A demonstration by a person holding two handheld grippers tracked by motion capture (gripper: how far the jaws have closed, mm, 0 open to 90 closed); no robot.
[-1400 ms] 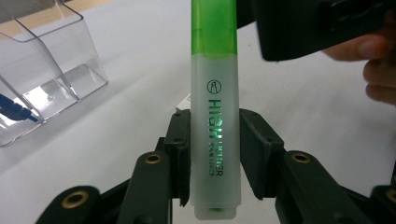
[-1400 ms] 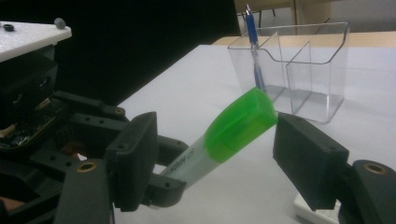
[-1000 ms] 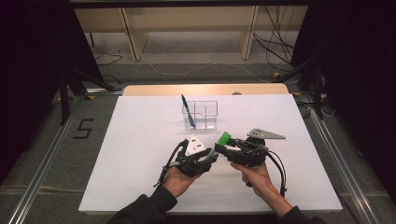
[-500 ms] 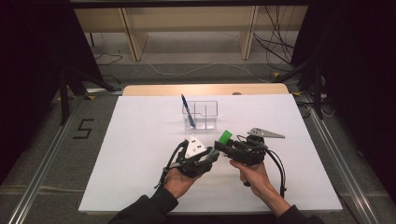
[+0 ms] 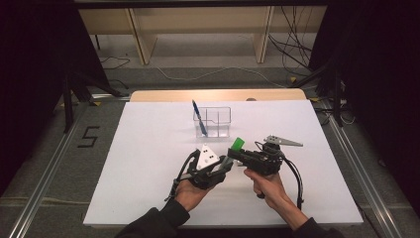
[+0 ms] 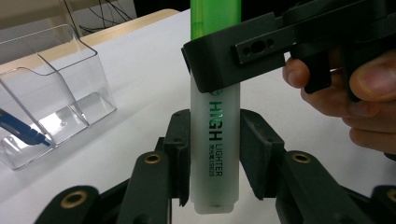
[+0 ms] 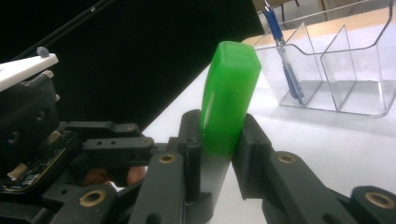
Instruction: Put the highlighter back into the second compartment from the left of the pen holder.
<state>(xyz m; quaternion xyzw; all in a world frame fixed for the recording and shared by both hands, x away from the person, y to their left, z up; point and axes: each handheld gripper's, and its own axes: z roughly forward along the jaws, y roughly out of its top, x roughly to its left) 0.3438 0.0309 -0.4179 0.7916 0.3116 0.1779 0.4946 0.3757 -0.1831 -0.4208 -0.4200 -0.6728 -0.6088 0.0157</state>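
Over the near half of the white table, the person holds both grippers close together, sharing one thing between them: a highlighter with a translucent white barrel and bright green cap. It sits just off the table's centre, toward five o'clock, held clear of the surface.

The left gripper points toward two o'clock, and its two black jaws pinch the lower end of the white barrel, one pad on each side of the printed lettering. In the left gripper view the barrel stands upright between those pads, its blunt end just below them.

The right gripper comes in from three o'clock. Its jaws have just been closing, and they now press on the highlighter at the base of the green cap, where cap meets barrel; in the right gripper view the green cap rises above the pads, tilting slightly toward one o'clock.

At twelve o'clock from the grippers, well apart from them, stands a clear plastic organiser with compartments. A blue pen leans in its left compartment, its top tipping toward eleven o'clock.
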